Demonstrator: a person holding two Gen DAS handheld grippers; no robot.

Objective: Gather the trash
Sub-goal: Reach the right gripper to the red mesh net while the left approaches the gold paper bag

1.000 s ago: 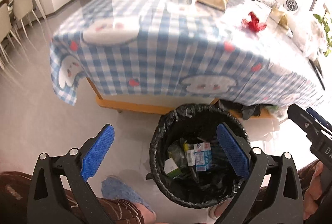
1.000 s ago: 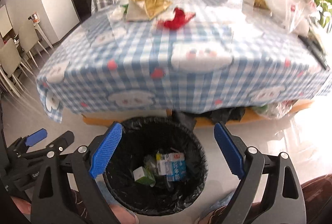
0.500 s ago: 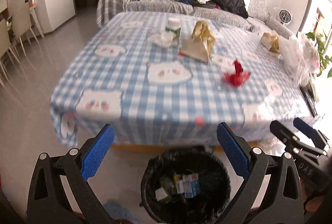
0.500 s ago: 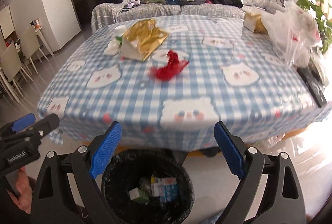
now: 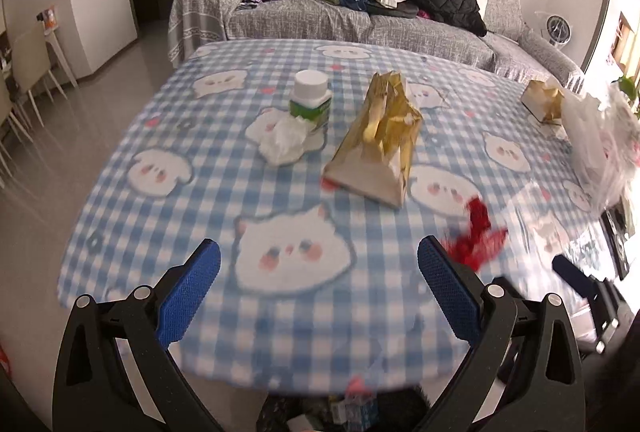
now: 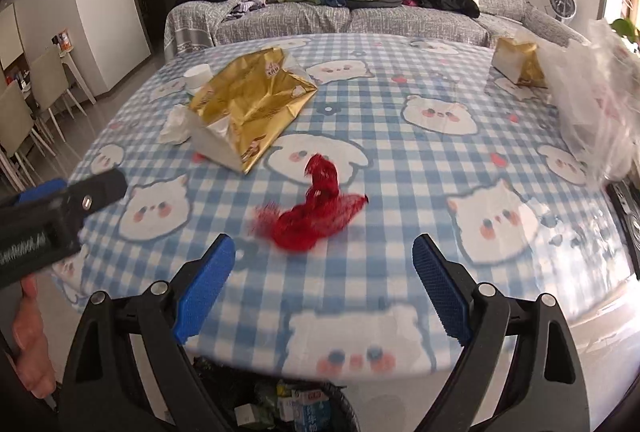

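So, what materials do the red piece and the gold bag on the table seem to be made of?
Red piece: probably a soft plastic net or frayed fibre, matte; its edges look stringy, though blurred. Gold bag: likely foil-coated paper, glossy; it holds sharp creases and reflects light, and its underside is white.

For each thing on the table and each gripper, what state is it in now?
left gripper: open, empty
right gripper: open, empty
red net: crumpled, on the tablecloth
gold bag: lying on its side
white bottle: upright, capped
tissue: crumpled beside the bottle

Blue-white check tablecloth (image 6: 400,119), red net (image 6: 316,216), gold bag (image 6: 248,103), grey sofa (image 6: 360,19)
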